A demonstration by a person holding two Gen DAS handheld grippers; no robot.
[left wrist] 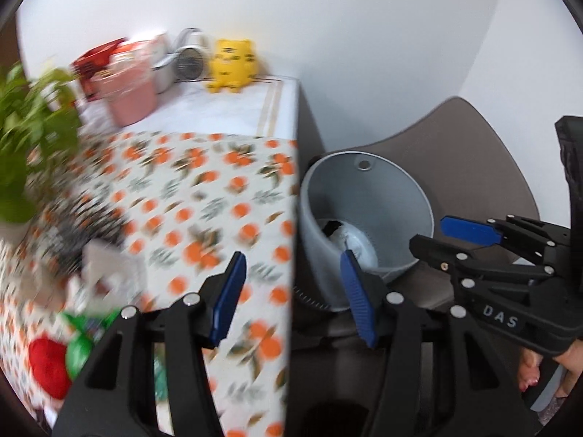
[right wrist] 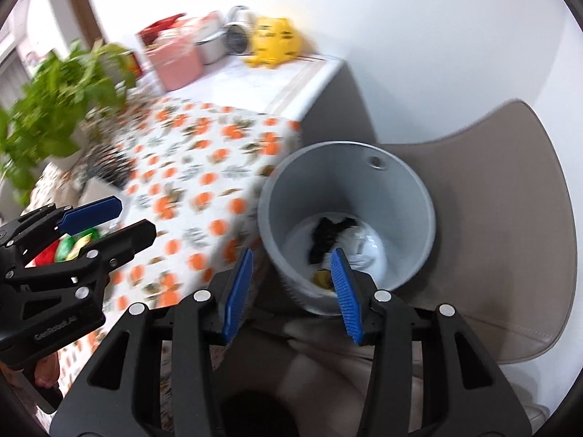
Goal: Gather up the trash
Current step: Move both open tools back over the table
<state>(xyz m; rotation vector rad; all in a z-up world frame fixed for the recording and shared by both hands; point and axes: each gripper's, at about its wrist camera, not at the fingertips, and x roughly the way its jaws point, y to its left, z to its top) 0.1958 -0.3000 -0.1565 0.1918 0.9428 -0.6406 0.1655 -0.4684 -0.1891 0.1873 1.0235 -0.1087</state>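
A grey bin (left wrist: 368, 225) stands on a taupe chair beside the table; in the right wrist view the bin (right wrist: 346, 218) holds black and white scraps (right wrist: 328, 236). My left gripper (left wrist: 291, 284) is open and empty over the table's right edge, left of the bin. My right gripper (right wrist: 291, 276) is open and empty just in front of the bin. Green and red wrappers (left wrist: 73, 346) lie at the table's near left; they also show in the right wrist view (right wrist: 73, 247). Both views are motion-blurred.
The table has an orange-flower cloth (left wrist: 204, 196). A potted green plant (left wrist: 25, 138) stands at its left. A pink container (left wrist: 127, 87), a metal pot and a yellow toy (left wrist: 233, 65) sit at the back. The taupe chair (right wrist: 492, 218) is by the white wall.
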